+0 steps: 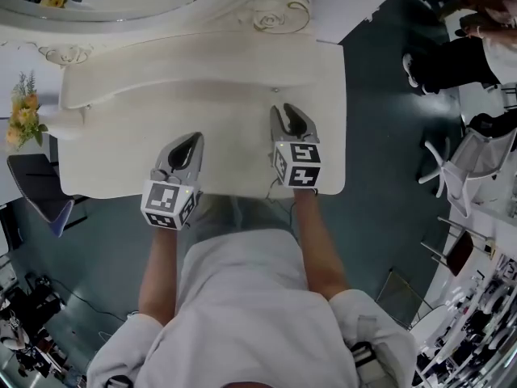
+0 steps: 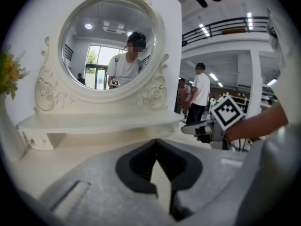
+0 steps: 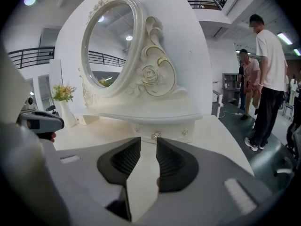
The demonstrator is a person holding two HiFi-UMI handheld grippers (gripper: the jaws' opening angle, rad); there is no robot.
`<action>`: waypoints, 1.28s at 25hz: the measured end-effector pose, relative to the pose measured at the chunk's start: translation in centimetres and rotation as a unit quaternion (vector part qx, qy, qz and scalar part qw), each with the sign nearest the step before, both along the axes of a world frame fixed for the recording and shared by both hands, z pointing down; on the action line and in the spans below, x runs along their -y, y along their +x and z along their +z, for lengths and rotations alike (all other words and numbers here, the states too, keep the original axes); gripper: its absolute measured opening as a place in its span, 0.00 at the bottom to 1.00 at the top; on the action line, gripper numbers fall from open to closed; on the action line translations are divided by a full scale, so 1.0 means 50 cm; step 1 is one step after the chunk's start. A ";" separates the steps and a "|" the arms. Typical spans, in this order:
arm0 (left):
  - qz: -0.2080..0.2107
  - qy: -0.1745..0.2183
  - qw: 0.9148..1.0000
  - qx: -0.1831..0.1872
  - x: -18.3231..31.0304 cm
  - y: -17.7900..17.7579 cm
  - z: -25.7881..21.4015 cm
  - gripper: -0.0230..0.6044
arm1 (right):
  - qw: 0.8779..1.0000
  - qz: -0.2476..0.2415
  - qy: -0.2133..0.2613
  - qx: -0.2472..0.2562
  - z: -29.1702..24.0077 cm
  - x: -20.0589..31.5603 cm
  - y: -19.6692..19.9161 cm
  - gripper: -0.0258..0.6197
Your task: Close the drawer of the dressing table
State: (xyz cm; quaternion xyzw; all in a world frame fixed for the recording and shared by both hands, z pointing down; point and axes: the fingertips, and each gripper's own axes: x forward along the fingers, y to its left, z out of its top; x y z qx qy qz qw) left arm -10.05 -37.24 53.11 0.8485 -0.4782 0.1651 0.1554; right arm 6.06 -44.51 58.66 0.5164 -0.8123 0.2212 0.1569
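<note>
**A:** So, what are the jaws doing?

**B:** On the left gripper [image 2: 156,141] the jaws are closed, tips touching, with nothing between them. On the right gripper [image 3: 148,139] they stand parted, and the gap holds nothing. Both grippers are side by side over the near part of the cream tabletop [image 1: 121,152].

**A:** And the drawer?

**B:** The small drawer [image 3: 162,132] is straight ahead of the right jaws, just past their tips. It has a round knob [image 3: 156,135] and is tucked under the shelf [image 3: 146,112]. Its front looks level with the carved panel around it. From the left jaws it lies ahead and to the right.

**A:** Anything further off?

**B:** The oval mirror [image 2: 108,46] rises above that shelf, beyond both pairs of jaws, and a person shows in its glass. Yellow flowers [image 3: 63,92] stand off to the left of the right jaws. Well to their right, people [image 3: 268,79] stand on the dark floor [image 3: 263,149].
</note>
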 end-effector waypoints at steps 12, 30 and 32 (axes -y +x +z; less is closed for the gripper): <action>0.004 0.048 0.999 -0.008 -0.028 0.021 -0.097 0.04 | 0.999 0.014 0.045 -0.006 -0.102 -0.074 0.045 0.10; -0.020 0.095 0.995 -0.027 -0.062 0.018 -0.217 0.03 | 0.996 -0.005 0.092 0.009 -0.234 -0.149 0.075 0.04; -0.021 0.102 0.994 -0.026 -0.064 0.018 -0.230 0.03 | 0.995 -0.008 0.095 0.009 -0.244 -0.152 0.076 0.04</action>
